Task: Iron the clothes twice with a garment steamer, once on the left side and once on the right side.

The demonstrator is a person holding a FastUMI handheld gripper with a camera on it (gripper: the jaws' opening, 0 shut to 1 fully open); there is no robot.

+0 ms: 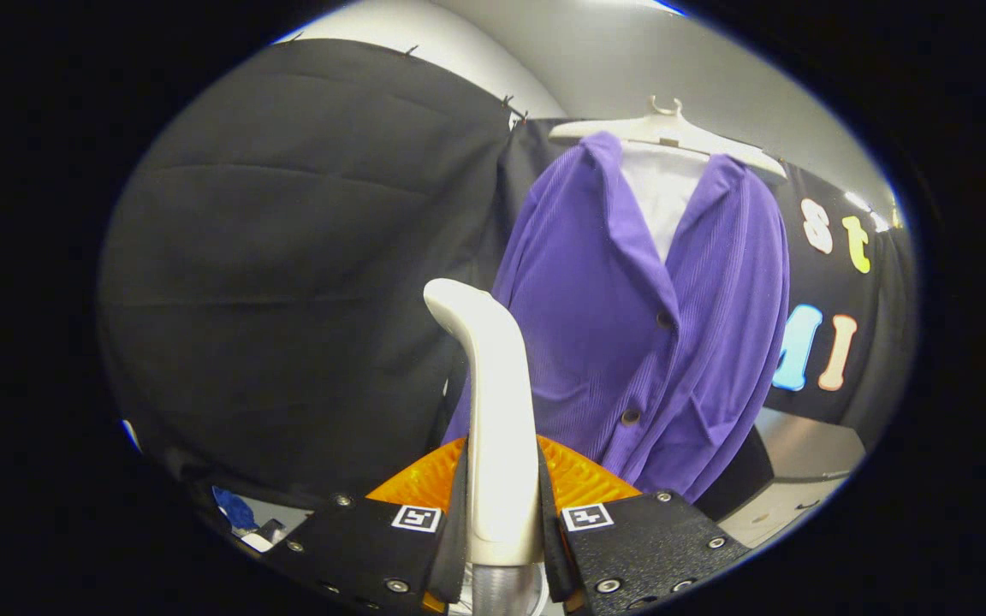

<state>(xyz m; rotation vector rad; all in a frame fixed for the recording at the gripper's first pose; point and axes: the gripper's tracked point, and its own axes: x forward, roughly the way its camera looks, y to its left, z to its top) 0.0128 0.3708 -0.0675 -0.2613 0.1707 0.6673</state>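
Note:
A white garment steamer [497,402] stands upright between my fingers, its handle rising to a curved head that bends left. My gripper [501,505] is shut on the steamer's handle, both fingers pressing its sides. Beyond the steamer hangs a purple buttoned cardigan [630,325] over a white shirt [660,197], both on a white hanger [668,133]. The steamer head sits in front of the cardigan's lower left side, and I cannot tell whether it touches the cloth.
Black cloth [305,257] covers the booth wall left of the cardigan. A grey tabletop [792,479] shows at the lower right, below the garment. A small blue item [234,509] lies low on the left beside the fingers.

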